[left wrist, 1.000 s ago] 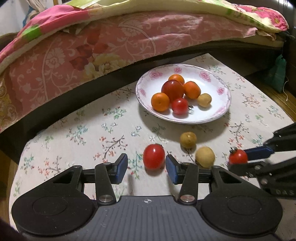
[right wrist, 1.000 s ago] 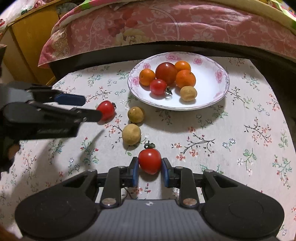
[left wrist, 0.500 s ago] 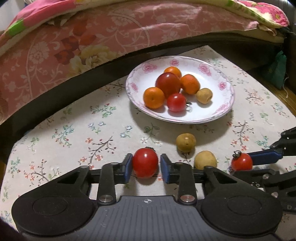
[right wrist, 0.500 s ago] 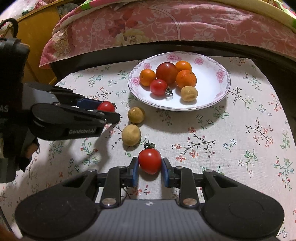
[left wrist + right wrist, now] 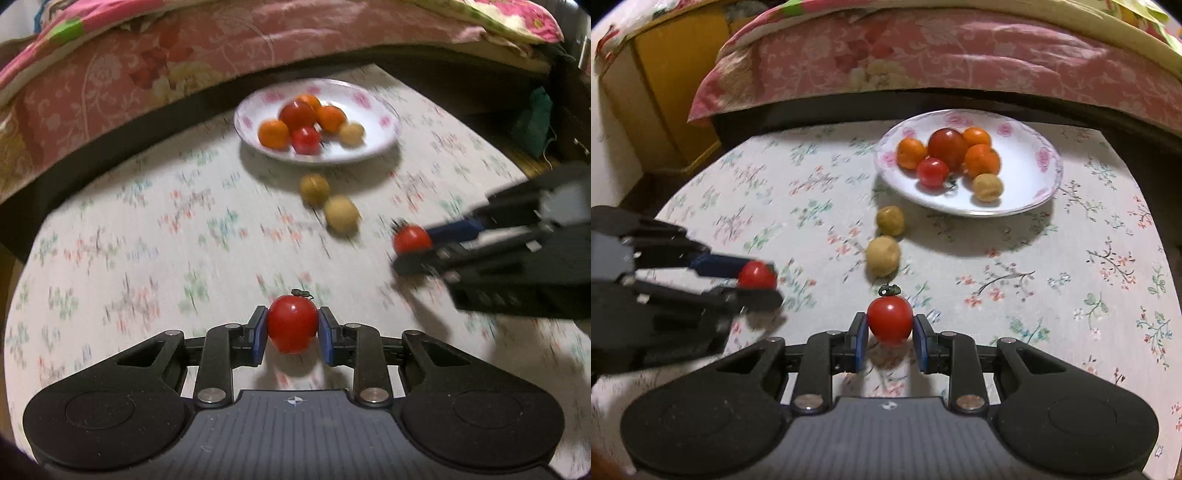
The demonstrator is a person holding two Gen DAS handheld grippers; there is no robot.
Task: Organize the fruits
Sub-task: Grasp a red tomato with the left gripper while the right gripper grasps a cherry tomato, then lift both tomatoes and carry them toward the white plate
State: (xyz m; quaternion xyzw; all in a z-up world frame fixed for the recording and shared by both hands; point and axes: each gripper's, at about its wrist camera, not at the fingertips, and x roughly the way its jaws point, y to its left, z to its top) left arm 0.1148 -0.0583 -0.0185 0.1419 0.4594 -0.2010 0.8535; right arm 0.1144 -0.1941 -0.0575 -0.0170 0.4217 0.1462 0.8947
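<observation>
Both grippers are clamped on red tomatoes: left gripper (image 5: 292,330) on one tomato (image 5: 292,328), right gripper (image 5: 890,328) on another (image 5: 890,319). At upper centre, the floral plate (image 5: 1030,166) holds more fruit, with two yellowish fruits (image 5: 882,254) just below it on the tablecloth.

cloth (image 5: 1071,280): off-white, small floral sprigs in pink/green/red. plate (image 5: 1039,168), upper right of right wrist frame: white with pink roses on rim. on it: orange, red and tan fruit. two loose tan fruits (image 5: 882,254) mid-frame. bedding (image 5: 923,55) across top: pink floral. gripper pads (image 5: 259,334): blue, bodies black
</observation>
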